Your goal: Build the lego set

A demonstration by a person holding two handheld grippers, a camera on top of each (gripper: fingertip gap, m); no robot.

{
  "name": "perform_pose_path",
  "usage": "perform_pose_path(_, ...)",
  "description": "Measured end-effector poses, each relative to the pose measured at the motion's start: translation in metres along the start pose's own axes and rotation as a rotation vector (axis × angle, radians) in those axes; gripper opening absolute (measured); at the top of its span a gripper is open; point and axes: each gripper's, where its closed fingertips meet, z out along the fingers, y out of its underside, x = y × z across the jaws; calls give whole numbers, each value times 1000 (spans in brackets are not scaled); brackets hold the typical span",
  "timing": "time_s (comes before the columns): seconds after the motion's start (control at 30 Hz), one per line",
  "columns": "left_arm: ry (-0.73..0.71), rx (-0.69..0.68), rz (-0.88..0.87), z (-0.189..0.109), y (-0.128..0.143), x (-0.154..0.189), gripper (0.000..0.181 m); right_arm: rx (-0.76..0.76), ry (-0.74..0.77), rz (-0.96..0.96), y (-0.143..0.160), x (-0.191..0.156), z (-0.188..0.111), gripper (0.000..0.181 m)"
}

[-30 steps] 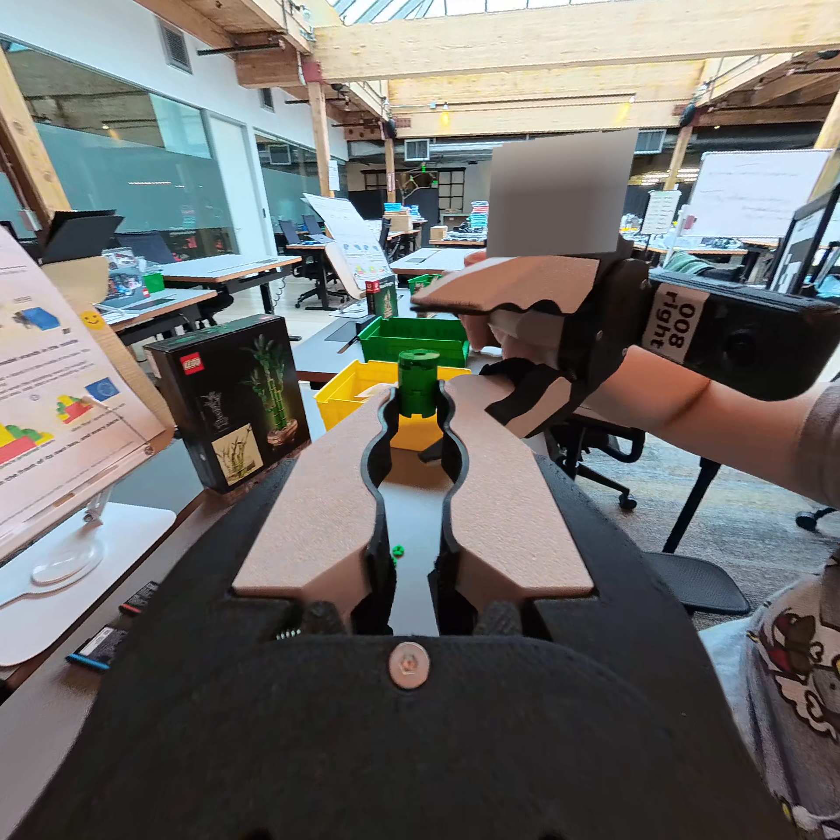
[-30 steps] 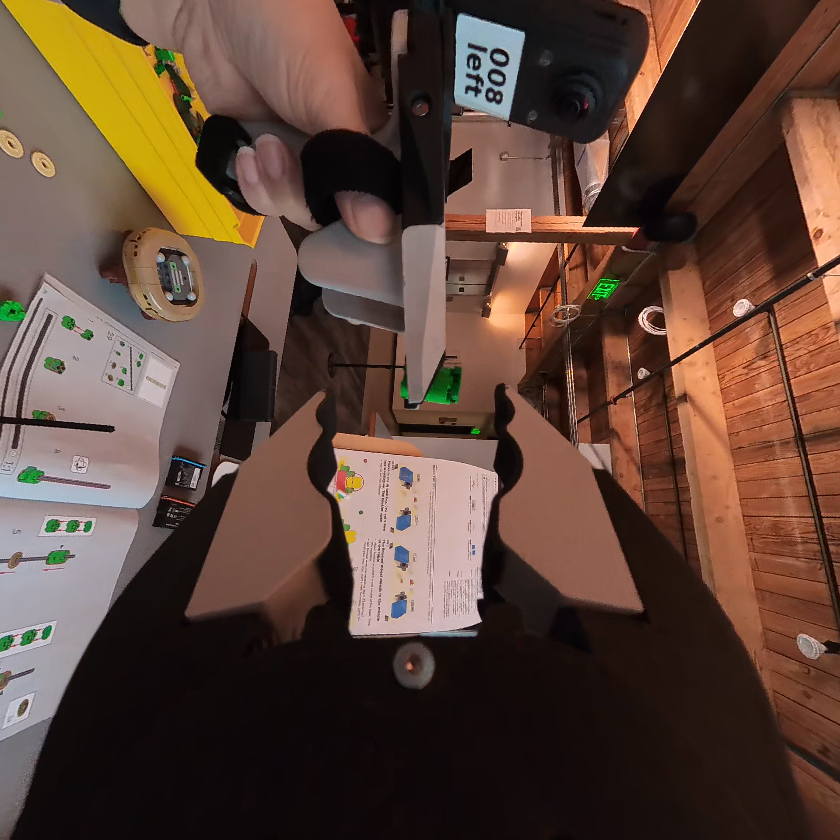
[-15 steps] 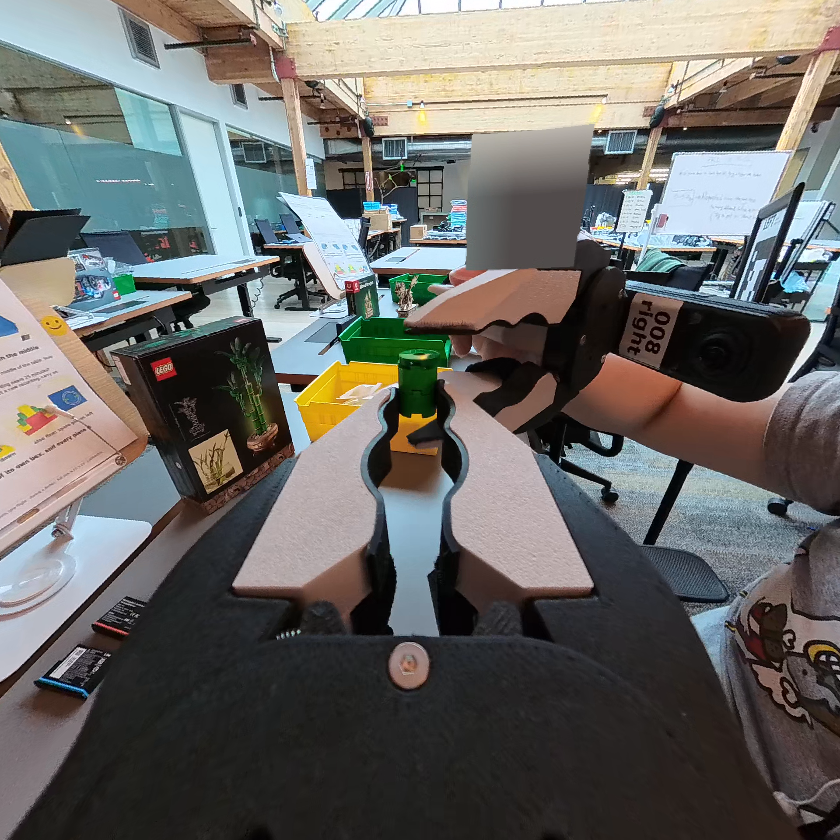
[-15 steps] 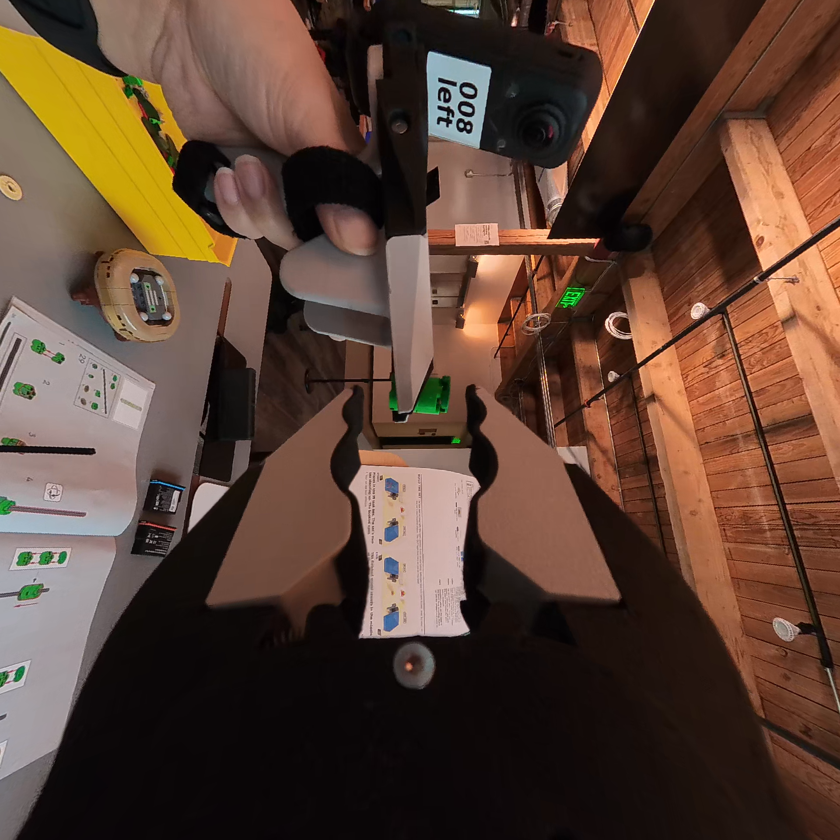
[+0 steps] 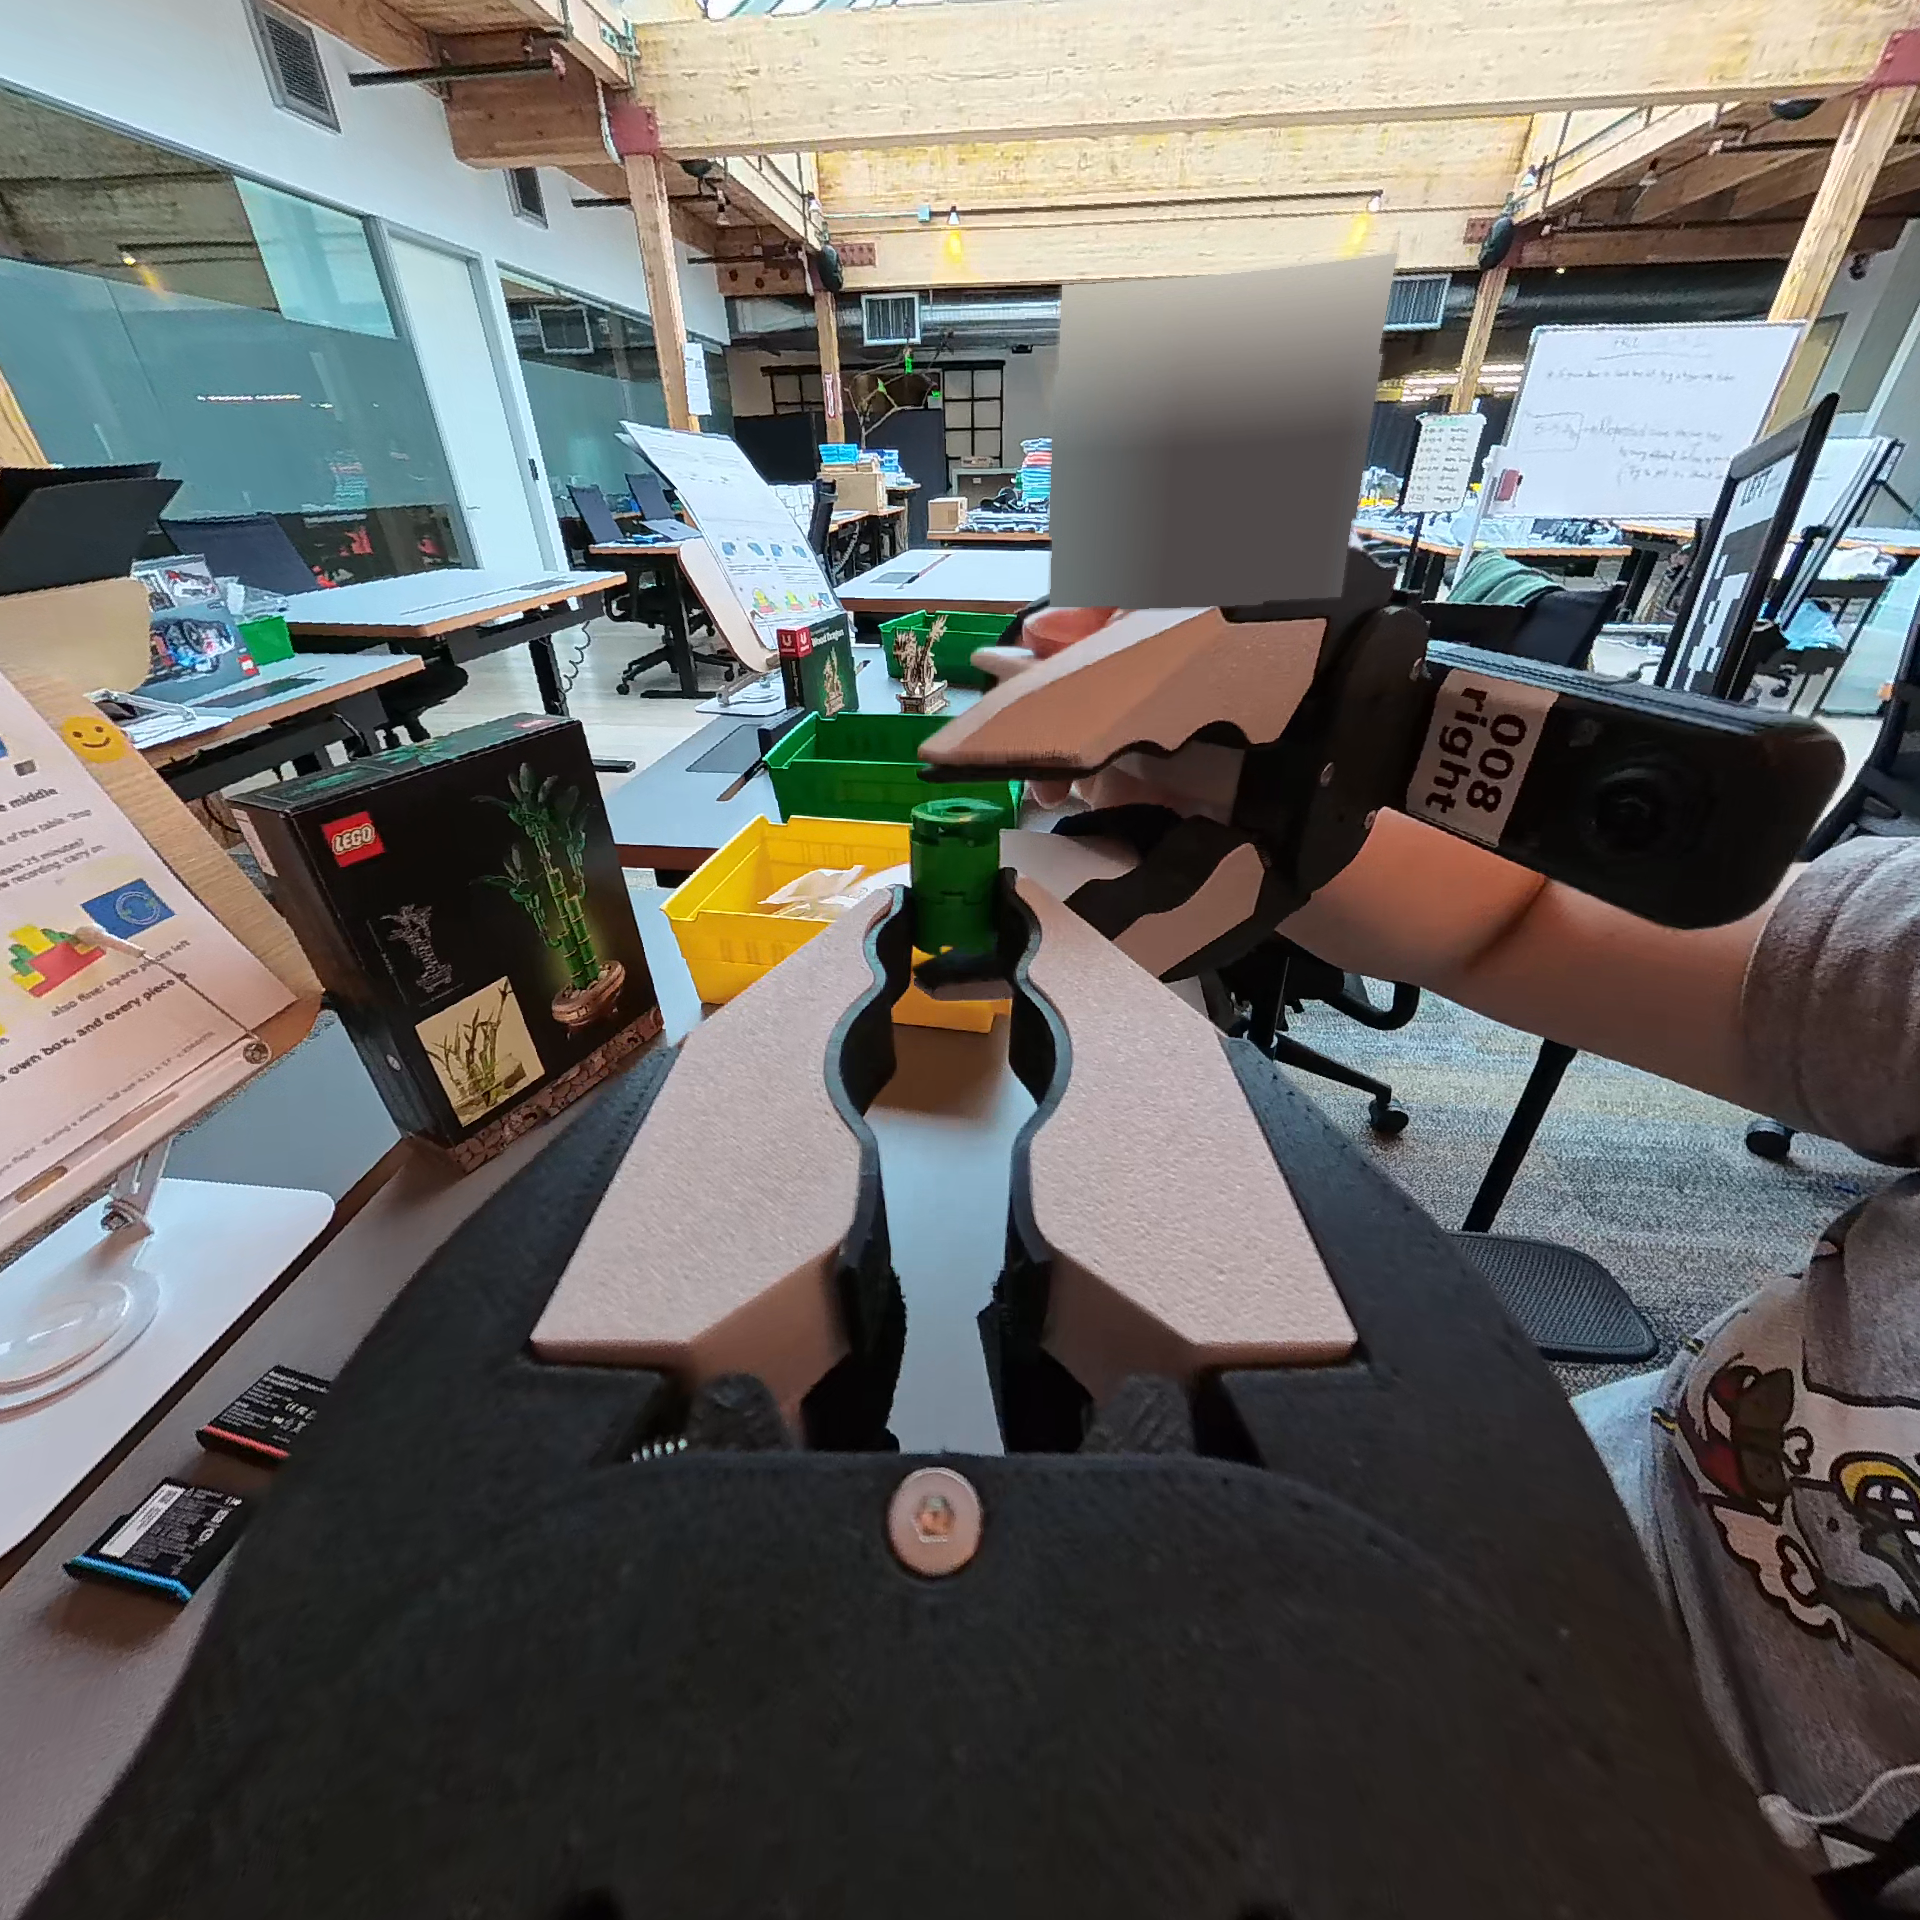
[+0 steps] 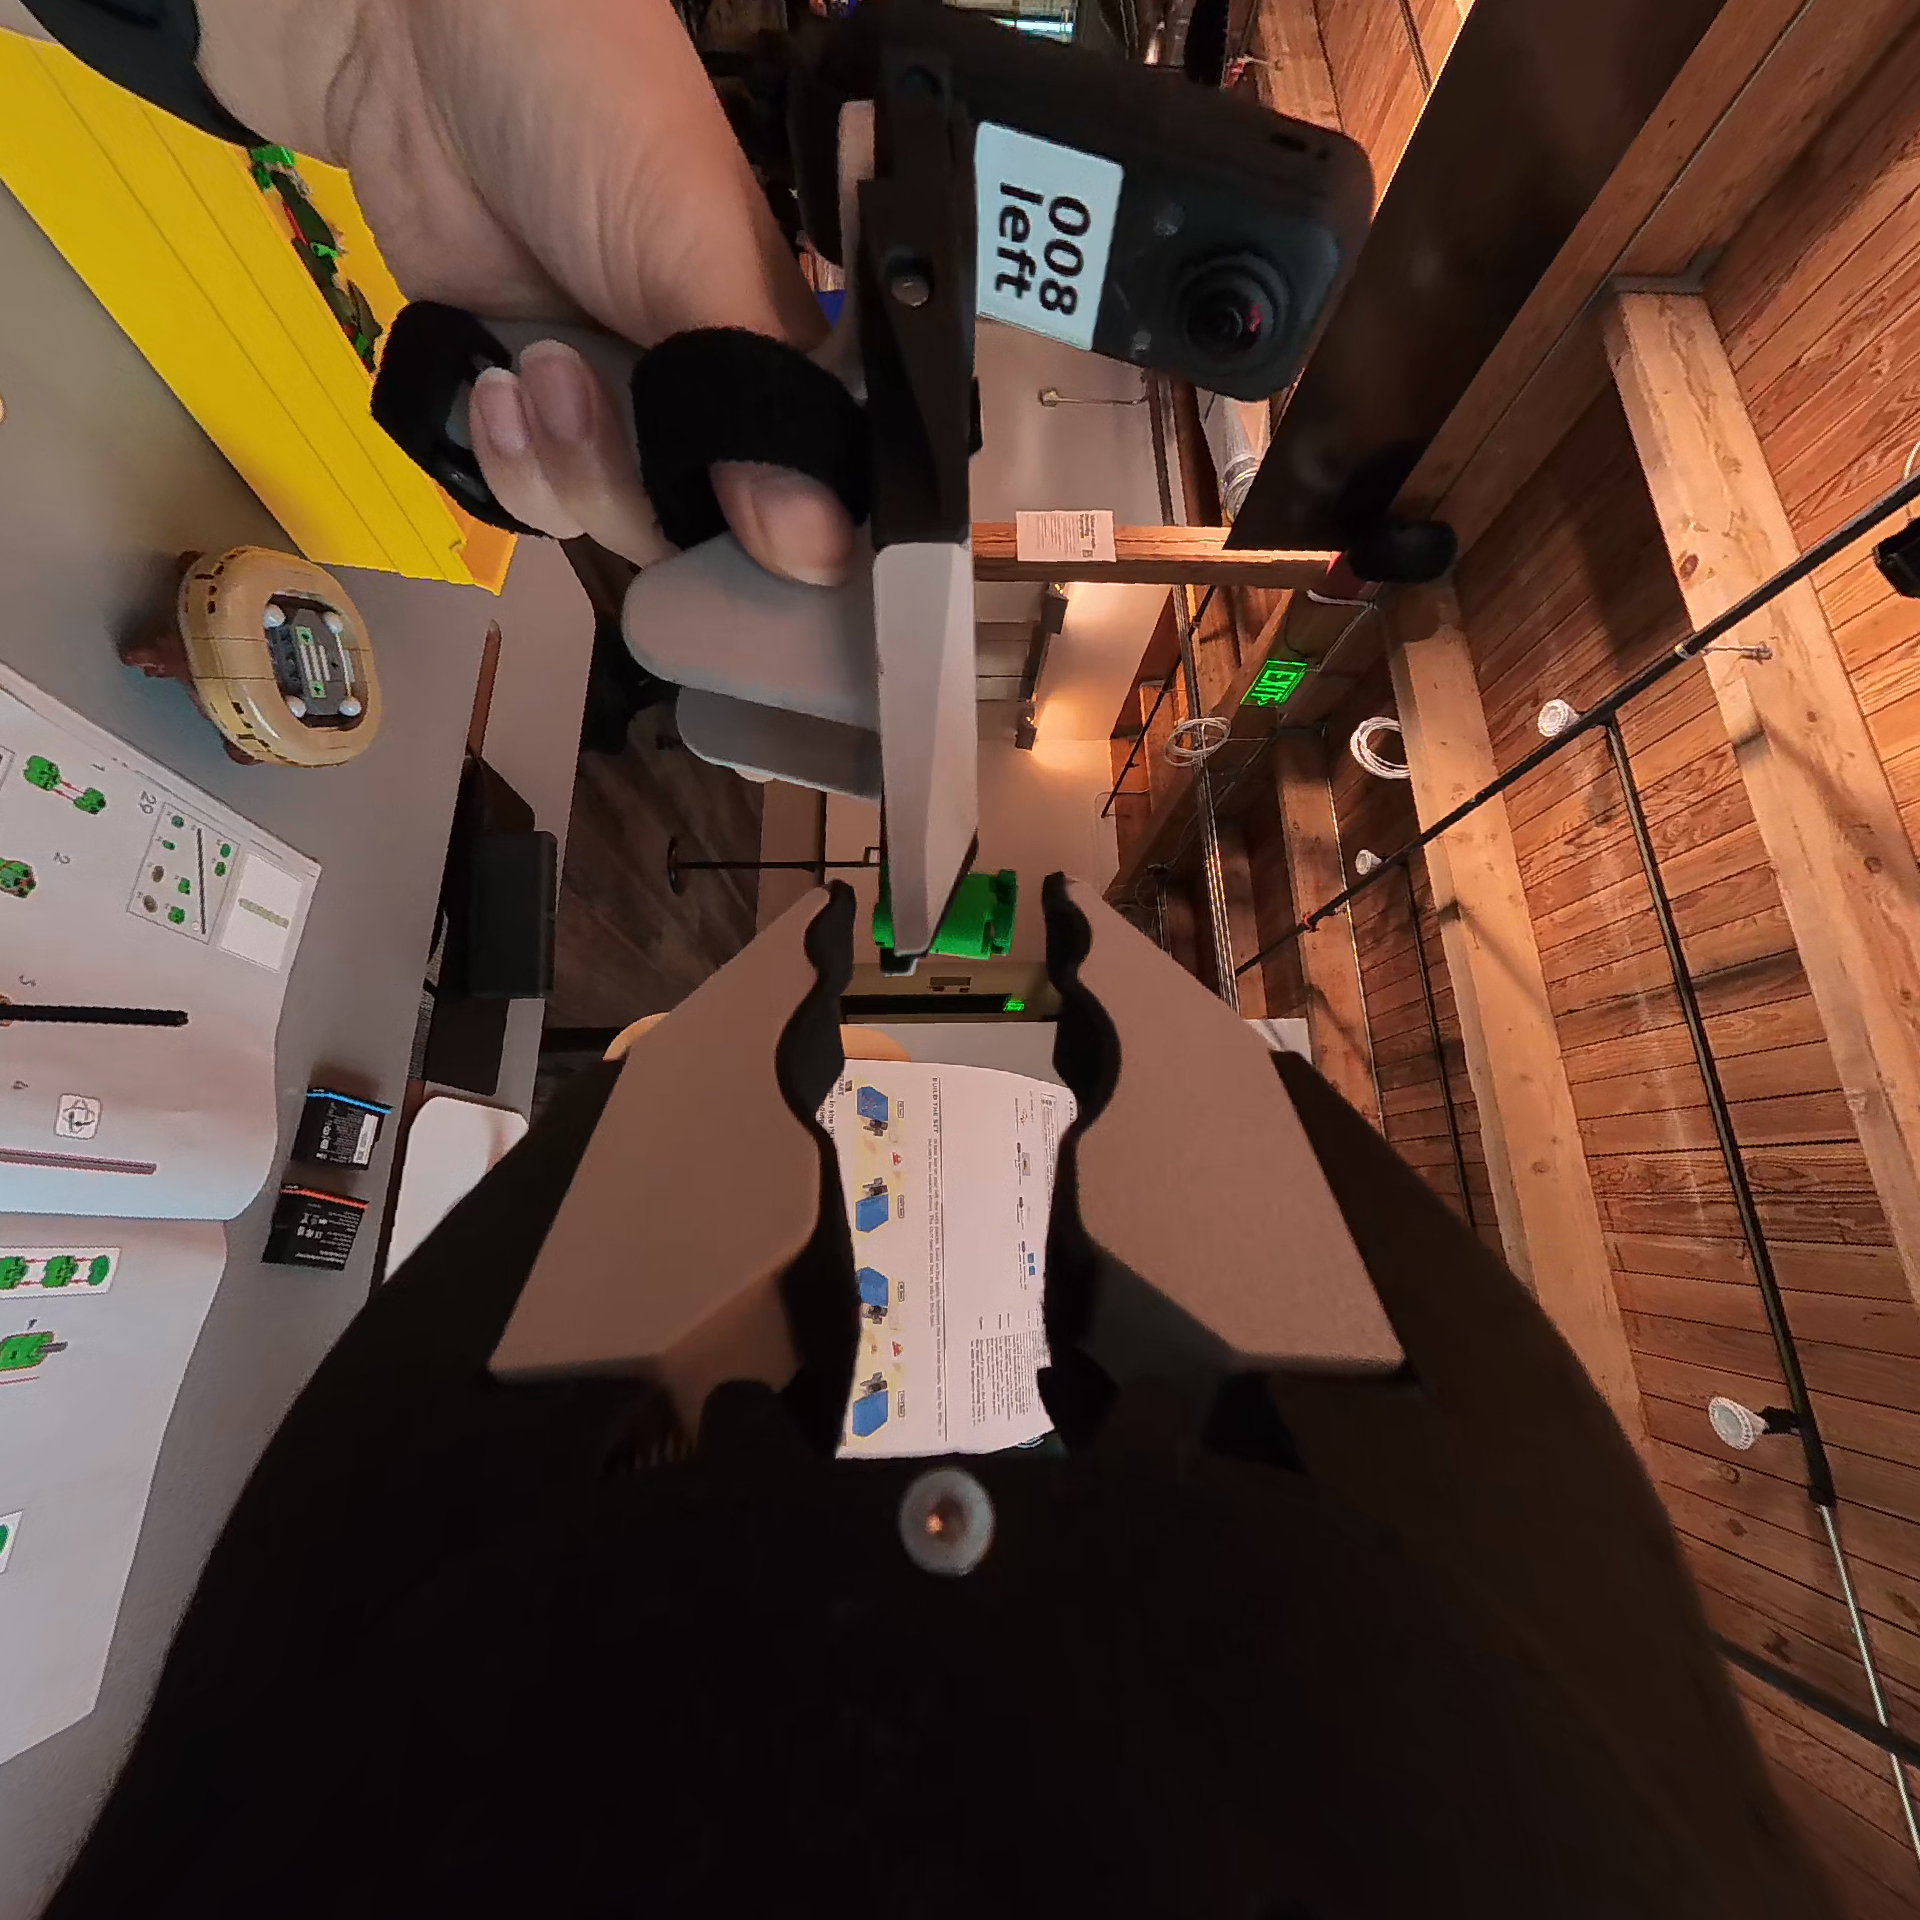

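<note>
My left gripper (image 5: 956, 914) is shut on a dark green cylindrical stalk piece (image 5: 954, 862), held upright above the table edge. My right gripper (image 6: 945, 904) is open and turned on its side. Its upper finger (image 5: 1122, 686) hangs just over the top of the stalk, its lower finger lies beside and below it. In the right wrist view the green piece (image 6: 977, 914) sits between my fingertips, partly hidden by a left finger (image 6: 925, 769); I cannot tell if they touch it.
A black set box (image 5: 468, 914), a yellow bin (image 5: 769, 904) and a green bin (image 5: 852, 769) stand behind. A sheet on a stand (image 5: 94, 935) is at the left. The open booklet (image 6: 135, 1039), a tan round base (image 6: 281, 665) and a black rod (image 6: 94, 1016) lie on the table. The tips of both grippers are at nearly the same place.
My right gripper has narrowed and moved in, so the green stalk now lies between its fingertips. My left gripper keeps its hold and has tilted slightly.
</note>
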Motion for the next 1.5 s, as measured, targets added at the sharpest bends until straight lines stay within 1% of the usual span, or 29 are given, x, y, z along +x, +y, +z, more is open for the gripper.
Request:
perform_pose_path(0.2,-3,-2,4,1,0,0,13,-9,10,9,2,1,0,32)
perform_pose_path(0.27,-5,0,4,0,0,-1,12,-10,5,10,2,0,-1,28)
perform_pose_path(0.5,-19,13,11,-1,-3,-2,12,-16,8,24,3,1,-1,25)
perform_pose_path(0.67,-27,13,14,-1,-3,-3,12,-27,5,31,4,1,0,26)
perform_pose_path(0.8,-65,8,33,0,-3,-8,12,-45,-17,69,6,0,2,26)
perform_pose_path(1.0,-115,7,68,1,-4,-11,12,-78,0,54,8,2,5,27)
perform_pose_path(1.1,-125,5,75,2,-4,-11,12,-100,16,37,9,2,7,25)
perform_pose_path(1.4,-126,13,68,0,-5,-13,12,-100,22,27,9,3,5,24)
perform_pose_path(1.5,-138,18,71,-1,-6,-15,12,-109,16,52,9,4,5,25)
